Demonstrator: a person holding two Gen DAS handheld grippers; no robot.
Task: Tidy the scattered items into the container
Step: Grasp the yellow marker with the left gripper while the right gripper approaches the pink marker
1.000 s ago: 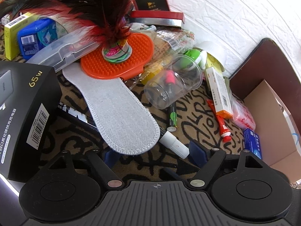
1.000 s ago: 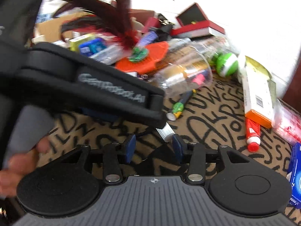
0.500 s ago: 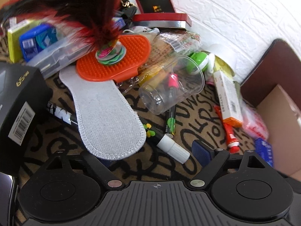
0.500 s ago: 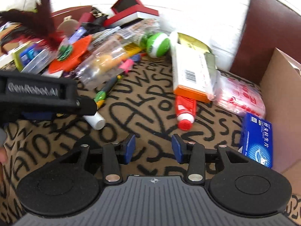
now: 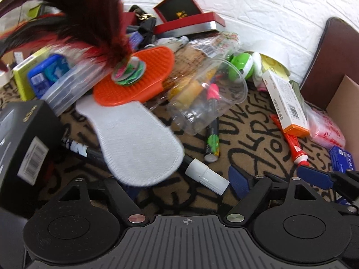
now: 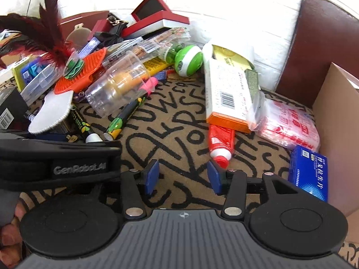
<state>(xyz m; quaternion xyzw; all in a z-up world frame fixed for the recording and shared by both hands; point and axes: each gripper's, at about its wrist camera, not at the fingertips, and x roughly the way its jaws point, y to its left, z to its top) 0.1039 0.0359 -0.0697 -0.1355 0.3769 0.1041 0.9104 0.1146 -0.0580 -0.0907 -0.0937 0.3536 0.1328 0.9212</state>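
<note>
Two grippers hover with jaws apart over a cluttered lettered mat.

The left gripper (image 5: 182, 180), jaws just narrowing, frames a black marker with a white cap (image 5: 206, 176), lying cap toward the lower right; the right gripper (image 6: 182, 176), jaws just widening and empty, faces a red tube (image 6: 221, 141) beside the brown cardboard box (image 6: 338, 116).

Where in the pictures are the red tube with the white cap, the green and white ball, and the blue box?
red tube (image 6: 221, 136): right wrist view, on its red body.
green and white ball (image 6: 188, 60): right wrist view, on its white band.
blue box (image 6: 310, 172): right wrist view, on its printed top face.
</note>
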